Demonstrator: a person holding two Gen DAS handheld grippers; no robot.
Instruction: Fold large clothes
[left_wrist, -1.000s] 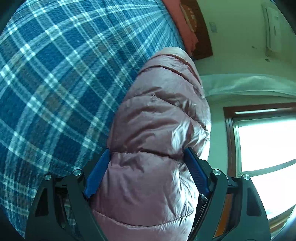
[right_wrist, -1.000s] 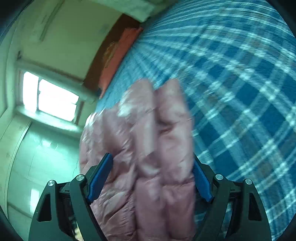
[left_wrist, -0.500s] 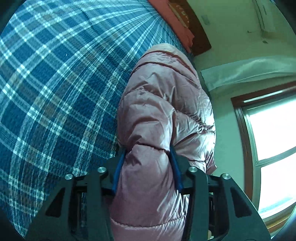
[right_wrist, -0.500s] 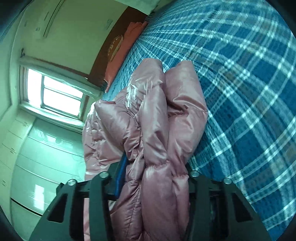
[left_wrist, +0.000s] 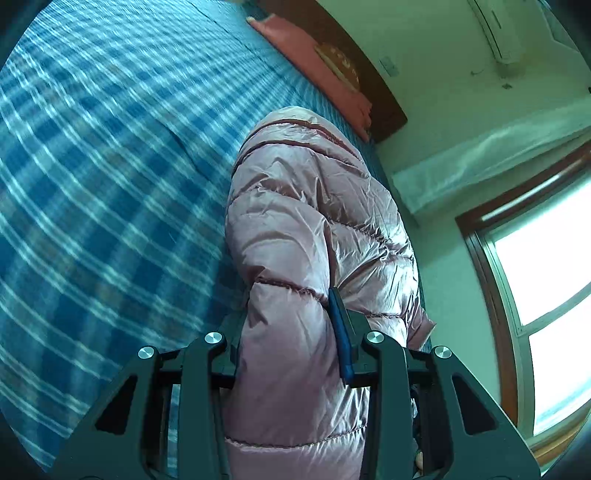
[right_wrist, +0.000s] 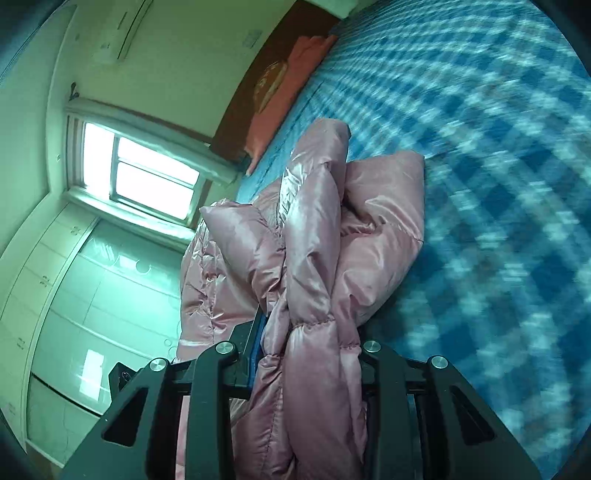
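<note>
A pink quilted puffer jacket (left_wrist: 310, 221) lies bunched on a bed with a blue plaid cover (left_wrist: 103, 177). My left gripper (left_wrist: 291, 321) is shut on a thick fold of the jacket, which bulges between and past the jaws. In the right wrist view the jacket (right_wrist: 332, 229) shows as several gathered folds, and my right gripper (right_wrist: 310, 332) is shut on that bunch. The jacket hides most of the blue pads; one left pad (left_wrist: 340, 328) shows. The plaid cover (right_wrist: 498, 184) is blurred by motion.
A red pillow (left_wrist: 321, 77) and dark wooden headboard (left_wrist: 354, 62) lie at the bed's far end. A bright window (left_wrist: 546, 273) and a wall air conditioner (left_wrist: 495, 29) are beyond. Pale wardrobe doors (right_wrist: 92, 295) stand beside the bed.
Both grippers went from wide open around the jacket to closed tight on its folds. Both views have shifted over the bed, and the plaid is now motion-blurred.
</note>
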